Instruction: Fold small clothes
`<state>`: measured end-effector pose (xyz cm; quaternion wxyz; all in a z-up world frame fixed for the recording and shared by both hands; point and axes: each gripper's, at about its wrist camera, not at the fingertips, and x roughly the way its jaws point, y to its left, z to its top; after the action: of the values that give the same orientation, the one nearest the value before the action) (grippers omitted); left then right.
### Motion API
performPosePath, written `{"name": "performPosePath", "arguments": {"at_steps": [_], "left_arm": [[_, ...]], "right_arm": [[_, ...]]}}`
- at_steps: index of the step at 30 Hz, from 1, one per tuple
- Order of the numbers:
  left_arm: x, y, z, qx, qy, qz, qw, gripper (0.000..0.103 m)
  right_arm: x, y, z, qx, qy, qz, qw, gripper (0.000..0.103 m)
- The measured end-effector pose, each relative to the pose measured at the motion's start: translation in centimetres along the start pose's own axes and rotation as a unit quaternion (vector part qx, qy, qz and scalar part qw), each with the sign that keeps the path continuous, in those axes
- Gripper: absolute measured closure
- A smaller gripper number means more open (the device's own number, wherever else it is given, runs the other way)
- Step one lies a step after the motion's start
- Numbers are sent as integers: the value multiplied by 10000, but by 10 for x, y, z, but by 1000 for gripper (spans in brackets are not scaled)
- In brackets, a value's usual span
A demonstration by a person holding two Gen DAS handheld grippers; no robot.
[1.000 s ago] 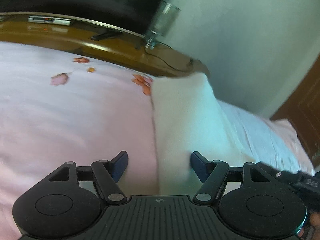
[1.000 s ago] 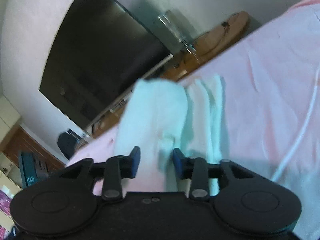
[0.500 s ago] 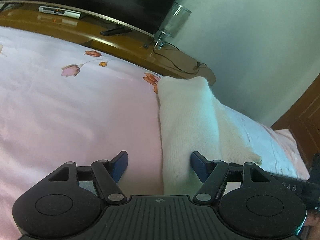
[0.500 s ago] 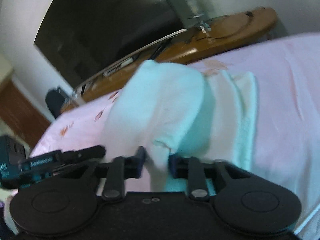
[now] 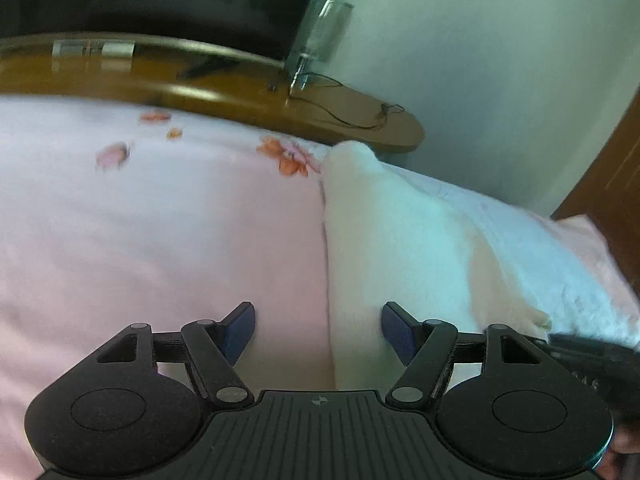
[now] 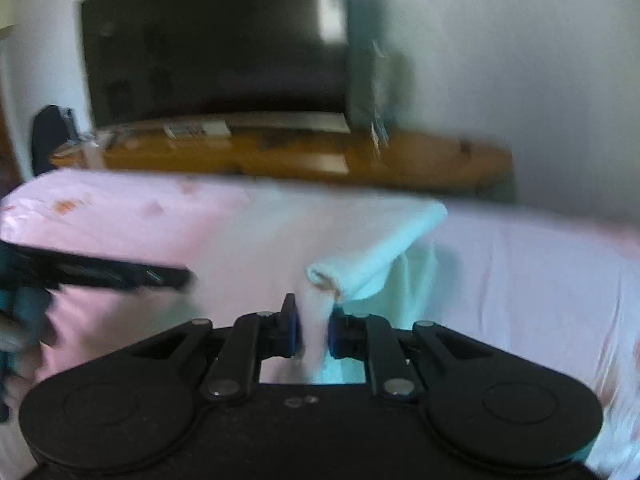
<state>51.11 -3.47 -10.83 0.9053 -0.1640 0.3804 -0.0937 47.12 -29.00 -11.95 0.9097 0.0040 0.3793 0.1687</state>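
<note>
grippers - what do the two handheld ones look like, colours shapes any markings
Both match: the left gripper and right gripper are matte black plastic, each with two rounded lobes bearing a raised disc, angled linkage arms with silver pivot pins, and jaws faced in blue pads. The left's centre plate is ribbed, with a small crosshair mark. No sleeves or cables show.

White cloth [image 6: 372,256], half-folded, on bed
</note>
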Motion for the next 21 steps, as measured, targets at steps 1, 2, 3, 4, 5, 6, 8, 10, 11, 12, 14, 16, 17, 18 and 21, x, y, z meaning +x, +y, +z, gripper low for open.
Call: {"name": "performPosePath", "arguments": {"at_steps": [1, 2, 3, 4, 5, 6, 8, 10, 11, 12, 14, 16, 17, 18, 21], "left_arm": [[-1, 1, 0, -6, -1, -13, 10000, 34], [-2, 2, 0, 30, -17, -6, 10000, 34], [-2, 3, 1, 49, -19, 6, 10000, 34], [-2, 4, 0, 54, -10, 3, 10000, 34], [-2, 4, 2, 53, -10, 2, 10000, 34], [-2, 4, 2, 61, -26, 15, 10000, 34], [-1, 4, 2, 56, -22, 15, 10000, 34], [1, 4, 1, 10, -19, -11, 10000, 34], [1, 5, 1, -6, -26, -15, 10000, 34], [1, 4, 0, -5, -47, -2, 10000, 34], [-1, 3, 1, 20, -116, 20, 9999, 34], [4, 3, 2, 101, -59, 190, 9998, 34], [6, 4, 3, 78, -44, 190, 9998, 34], [8, 6, 5, 38, 2, 112, 9999, 31], [2, 4, 13, 261, -202, 378, 9987, 29]], "right_arm": [[2, -15, -5, 427, -147, 310, 9985, 87], [-1, -26, -6, 761, -176, 511, 9956, 86], [-6, -34, -6, 1031, -257, 640, 9923, 79], [-11, -36, -7, 1128, -392, 655, 9907, 78], [-17, -38, -8, 1154, -570, 619, 9897, 73], [-21, -41, -9, 1213, -685, 628, 9883, 67], [-22, -52, -7, 1521, -768, 773, 9823, 58], [-16, -63, -2, 1698, -896, 880, 9774, 59], [-15, -64, 0, 1696, -970, 870, 9769, 64], [-9, -63, 5, 1642, -960, 810, 9784, 80], [-8, -47, 14, 974, -1089, 604, 9874, 92], [-14, -26, 18, 56, -1362, 387, 9899, 92], [-11, -26, 19, 51, -1298, 313, 9910, 93], [-2, -31, 18, 182, -1100, 161, 9936, 93], [11, -49, 7, 520, -846, 59, 9950, 92]]}}
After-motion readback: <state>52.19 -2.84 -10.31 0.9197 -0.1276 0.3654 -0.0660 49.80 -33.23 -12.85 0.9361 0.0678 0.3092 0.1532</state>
